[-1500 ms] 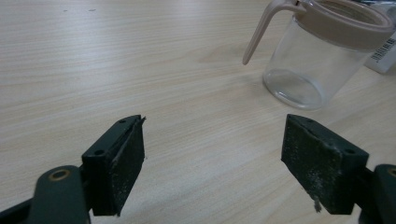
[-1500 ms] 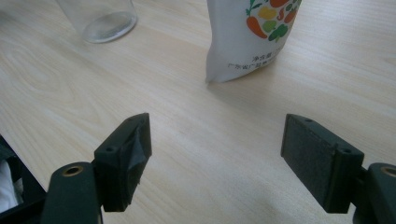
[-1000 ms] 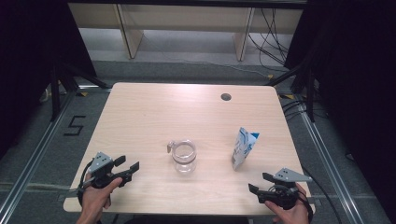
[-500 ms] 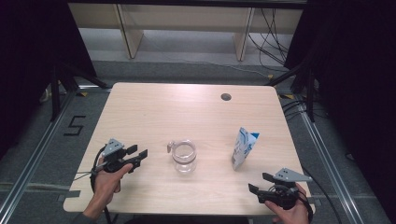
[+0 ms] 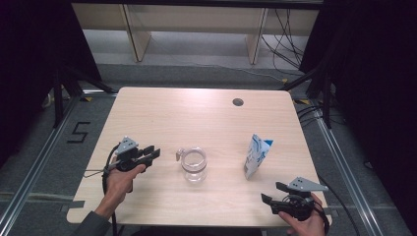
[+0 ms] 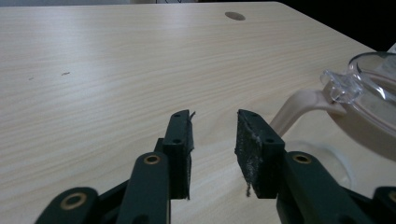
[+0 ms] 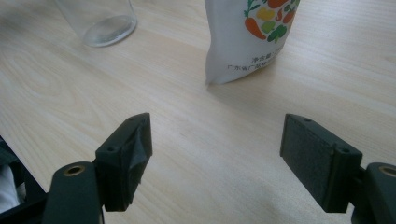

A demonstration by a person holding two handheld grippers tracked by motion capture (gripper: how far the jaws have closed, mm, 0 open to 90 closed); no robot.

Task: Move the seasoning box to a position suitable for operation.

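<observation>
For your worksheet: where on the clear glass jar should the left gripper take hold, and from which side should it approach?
Judging by its pose, take the glass jar by its beige handle. It sticks out toward the left gripper, so come in level from the jar's left. The jaws, empty between, have just been narrowing to suit it.

A pale wooden table (image 5: 162, 113) stands on grey floor (image 5: 196, 73) (black curtains (image 5: 373, 73) flanking), shelving (image 5: 192, 19) behind.

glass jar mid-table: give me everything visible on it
The glass jar is clear and round, standing upright near the middle of the wooden table, and looks empty. Its clear lid is hinged open, with a small clear tab at the rim and a beige strap or clasp curving down beside it. The white pouch stands apart from it, and the left gripper is close by. Neither touches the jar.
</observation>
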